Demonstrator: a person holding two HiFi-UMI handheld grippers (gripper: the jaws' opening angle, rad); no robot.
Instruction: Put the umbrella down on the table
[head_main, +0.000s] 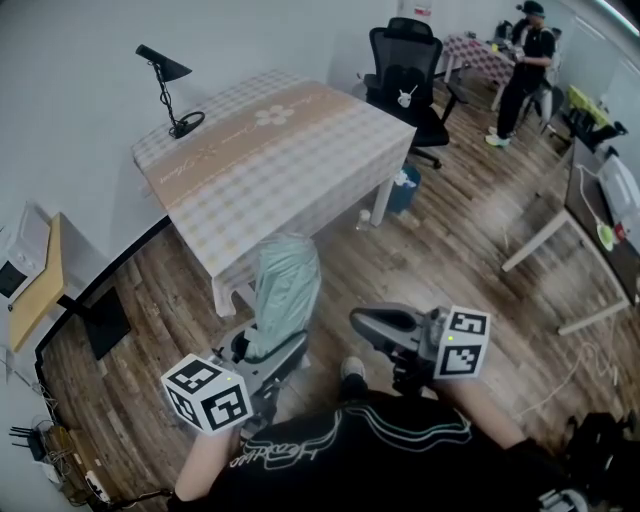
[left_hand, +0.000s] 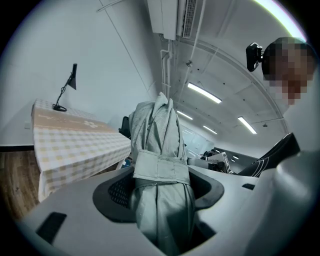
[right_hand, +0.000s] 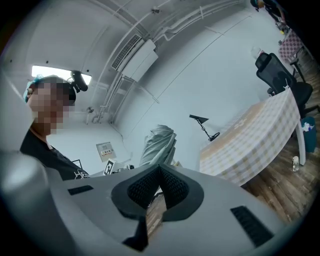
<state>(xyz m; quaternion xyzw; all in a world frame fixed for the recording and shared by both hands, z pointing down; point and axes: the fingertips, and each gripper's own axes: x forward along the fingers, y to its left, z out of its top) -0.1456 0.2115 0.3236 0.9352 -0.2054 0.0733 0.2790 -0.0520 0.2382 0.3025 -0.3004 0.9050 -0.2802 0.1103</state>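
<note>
While the left tongs (left_hand: 159, 186) are pinching the folded grey-green umbrella (head_main: 285, 290) around its strapped middle, it is standing upright in the air just short of the checked worktop (head_main: 300, 150), not resting on it. Beside it, the right tongs (right_hand: 159, 182) are hovering, pressed together on nothing.

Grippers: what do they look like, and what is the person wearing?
Left gripper and right gripper: pale grey shells, each with a white cube of black square markers; fingers lined with black dimpled pads. Clothing: black top, white stripes.
</note>
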